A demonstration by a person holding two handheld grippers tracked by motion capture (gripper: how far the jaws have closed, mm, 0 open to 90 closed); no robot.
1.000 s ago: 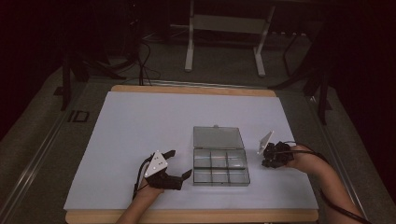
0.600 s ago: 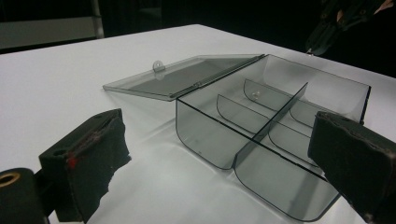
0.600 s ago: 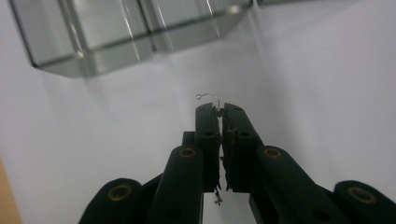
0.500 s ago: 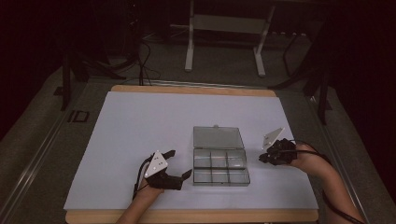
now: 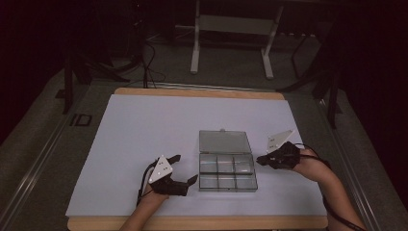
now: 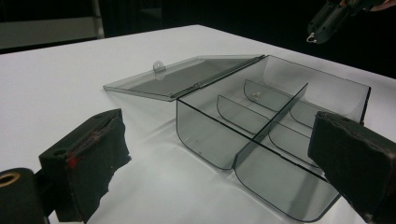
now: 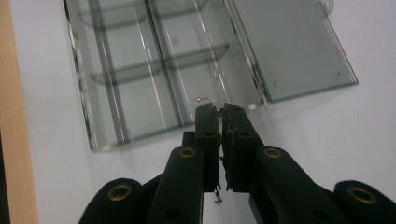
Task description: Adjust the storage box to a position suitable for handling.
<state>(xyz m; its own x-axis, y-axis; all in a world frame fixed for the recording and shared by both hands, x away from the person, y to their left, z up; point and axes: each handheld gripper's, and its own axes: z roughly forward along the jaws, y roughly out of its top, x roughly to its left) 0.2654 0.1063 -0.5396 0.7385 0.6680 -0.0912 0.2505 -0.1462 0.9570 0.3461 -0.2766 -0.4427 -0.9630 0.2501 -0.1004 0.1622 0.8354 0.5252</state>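
Two grippers, one load. Right gripper (image 7: 219, 108) has its jaws pinched together on a small wire hook (image 7: 205, 99); the ringed end sticks out past the tips. Since a second ago it has shifted only a little: the hand rolled, the grey plate swung, and the tips eased toward the box's right edge. Judgement: the carry is done and this is the lining-up before a drop, probably into the far right compartment, which lies right under the tips in the right gripper view. The hook has not been let go yet.

Left gripper (image 5: 185, 168) has not moved. Its jaws are spread wide with nothing between them, and it rests on the sheet just left of the box's near left corner, not touching it. It looks ready to steady the box, nothing more.

Box (image 5: 226, 172) sits right of centre on the near half of the white sheet (image 5: 144, 125), between the two grippers. It is clear smoky plastic with six compartments, two rows of three, and the dividers have curved tops. Its lid (image 5: 224, 142) is thrown fully open and lies flat on the far side, hinged along the far wall, with a small latch tab at its far edge. One tiny pale speck (image 6: 255, 94) shows in one compartment in the left gripper view; I cannot tell what it is. The other compartments look bare.
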